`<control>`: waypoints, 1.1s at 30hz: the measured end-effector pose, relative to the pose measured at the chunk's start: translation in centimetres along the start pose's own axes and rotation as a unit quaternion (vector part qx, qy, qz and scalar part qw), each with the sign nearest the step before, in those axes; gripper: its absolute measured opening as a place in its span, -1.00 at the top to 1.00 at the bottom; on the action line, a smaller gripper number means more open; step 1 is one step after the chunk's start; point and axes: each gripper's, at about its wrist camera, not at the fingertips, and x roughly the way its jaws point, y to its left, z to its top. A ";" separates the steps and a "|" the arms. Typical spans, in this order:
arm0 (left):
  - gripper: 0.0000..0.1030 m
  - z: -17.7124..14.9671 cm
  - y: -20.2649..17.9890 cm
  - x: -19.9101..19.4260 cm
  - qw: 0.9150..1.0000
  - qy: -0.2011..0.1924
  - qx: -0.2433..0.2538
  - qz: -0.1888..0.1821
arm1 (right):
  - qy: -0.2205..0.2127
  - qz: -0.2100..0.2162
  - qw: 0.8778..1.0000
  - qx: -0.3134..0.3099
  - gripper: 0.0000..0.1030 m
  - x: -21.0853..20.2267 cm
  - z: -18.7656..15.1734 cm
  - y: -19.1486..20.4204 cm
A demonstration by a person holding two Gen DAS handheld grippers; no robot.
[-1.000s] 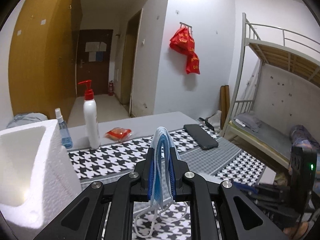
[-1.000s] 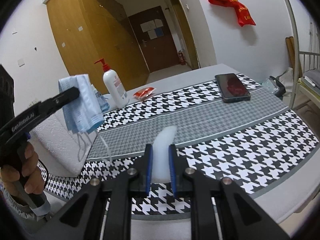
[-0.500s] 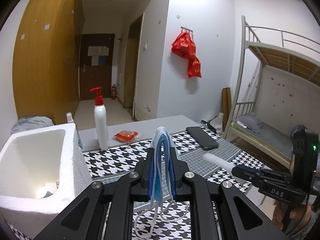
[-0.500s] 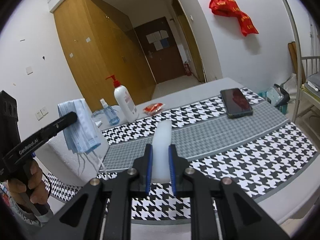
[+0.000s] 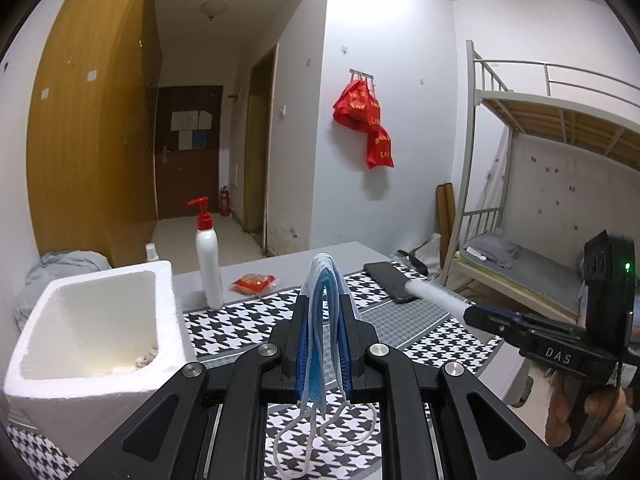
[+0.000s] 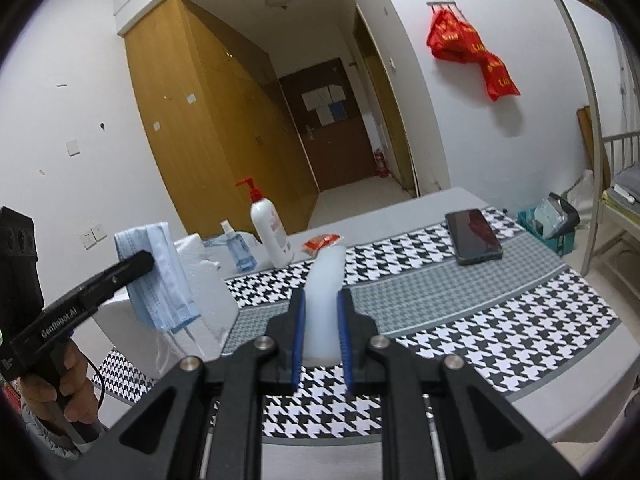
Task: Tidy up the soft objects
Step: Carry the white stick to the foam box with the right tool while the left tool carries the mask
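Both loads have risen: left gripper [image 5: 322, 344] pinches the blue mask [image 5: 320, 320], foam box [image 5: 92, 344] now open lower left; right gripper [image 6: 319, 340] clamps a white, probably foam, stick [image 6: 325, 300].

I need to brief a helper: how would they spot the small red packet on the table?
Find the white foam box on the houndstooth table. Right of it stands a white pump bottle; the red packet lies flat just right of the bottle's base, the only red thing on the tabletop.
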 end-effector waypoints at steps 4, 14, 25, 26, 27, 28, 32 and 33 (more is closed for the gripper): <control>0.72 0.2 0.0 -1.2 1.000 -0.005 0.002 0.003 | -0.007 0.006 1.000 -0.013 0.63 -0.7 0.3 1.0; 0.72 0.2 1.4 -4.3 0.999 -0.022 -0.003 0.037 | -0.021 0.032 0.998 -0.045 0.63 -2.0 0.5 3.9; 0.72 0.3 3.8 -7.2 0.996 -0.042 -0.015 0.077 | -0.027 0.065 0.995 -0.077 0.63 -1.6 1.0 7.1; 0.72 0.3 4.1 -7.4 0.996 -0.043 -0.017 0.081 | -0.026 0.068 0.994 -0.079 0.63 -1.5 1.0 7.3; 0.72 0.2 4.3 -7.6 0.995 -0.043 -0.019 0.086 | -0.024 0.071 0.994 -0.081 0.63 -1.3 1.1 7.6; 0.72 0.3 4.5 -7.6 0.995 -0.043 -0.020 0.089 | -0.023 0.073 0.994 -0.082 0.63 -1.2 1.0 7.9; 0.72 -0.2 6.0 -8.5 0.993 -0.044 -0.037 0.105 | -0.019 0.088 0.992 -0.091 0.63 -0.8 1.0 8.8; 0.72 -0.3 6.3 -8.7 0.992 -0.043 -0.040 0.113 | -0.017 0.094 0.991 -0.096 0.63 -0.6 1.0 9.2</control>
